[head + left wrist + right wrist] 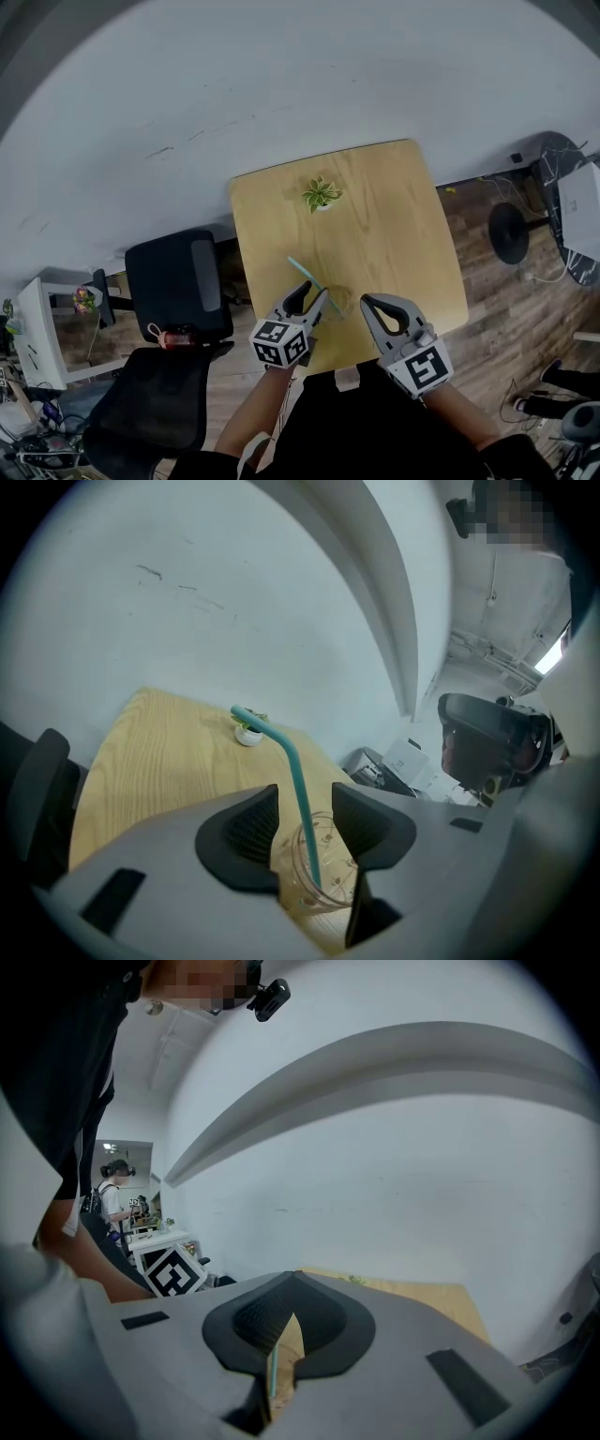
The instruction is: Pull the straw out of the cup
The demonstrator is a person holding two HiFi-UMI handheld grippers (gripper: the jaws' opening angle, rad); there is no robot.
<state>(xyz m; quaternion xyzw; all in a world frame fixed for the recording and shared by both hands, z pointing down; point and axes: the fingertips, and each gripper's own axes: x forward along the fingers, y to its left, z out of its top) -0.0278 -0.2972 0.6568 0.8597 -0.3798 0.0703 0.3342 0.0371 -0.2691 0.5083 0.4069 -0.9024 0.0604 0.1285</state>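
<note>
A clear glass cup (328, 878) with a small printed pattern stands near the front edge of the wooden table (394, 234). A teal bent straw (291, 761) rises out of it and leans away to the left. My left gripper (305, 794) has its pads against the cup's two sides, with the straw sticking up between the jaws. In the head view the cup (339, 302) and straw (302, 272) lie between my left gripper (314, 292) and right gripper (367, 302). The right gripper (295, 1279) is shut, tips touching and empty. A strip of the straw (271, 1372) shows through the slit below them.
A small potted plant (321, 194) stands at the table's far side, also in the left gripper view as the plant (248, 731). Two black chairs (178, 281) are left of the table. A round black base (509, 232) and cables lie on the floor at the right.
</note>
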